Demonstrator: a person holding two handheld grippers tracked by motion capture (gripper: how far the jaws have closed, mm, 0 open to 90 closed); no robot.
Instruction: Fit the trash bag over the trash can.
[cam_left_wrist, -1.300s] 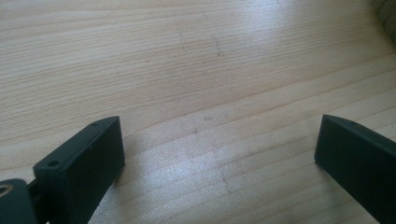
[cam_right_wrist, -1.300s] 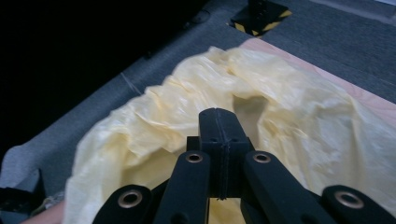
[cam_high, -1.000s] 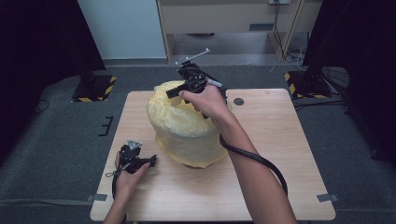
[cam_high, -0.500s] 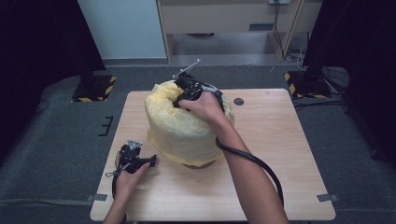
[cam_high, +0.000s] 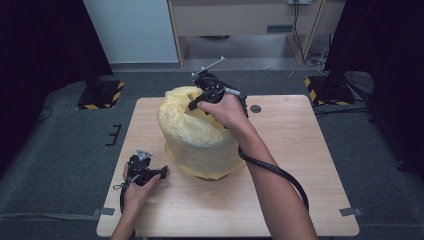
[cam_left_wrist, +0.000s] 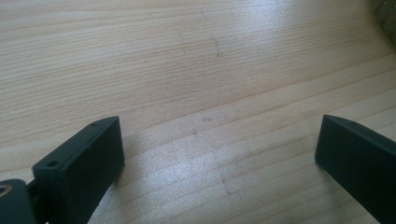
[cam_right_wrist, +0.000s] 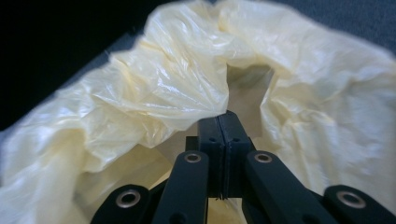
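Observation:
A bulky yellow plastic bag (cam_high: 197, 137) stands over a round container in the middle of the wooden table (cam_high: 300, 165). My right gripper (cam_high: 193, 106) is at the bag's top rim. In the right gripper view its jaws (cam_right_wrist: 219, 122) are pressed together with a fold of the crinkled bag film (cam_right_wrist: 154, 88) pinched at their tips, just in front of the bag's opening. My left gripper (cam_high: 162, 173) rests on the table at the front left, a little apart from the bag's base. Its jaws (cam_left_wrist: 219, 135) stand wide apart over bare wood.
A small round dark grommet (cam_high: 255, 108) sits in the table behind the right hand. The right gripper's cable (cam_high: 280, 175) loops over the table beside the forearm. Yellow-and-black striped stand bases (cam_high: 100, 95) sit on the grey floor at both far corners.
The right hand has shifted slightly and turned at the bag's top rim, tugging the film. The left gripper has stayed put.

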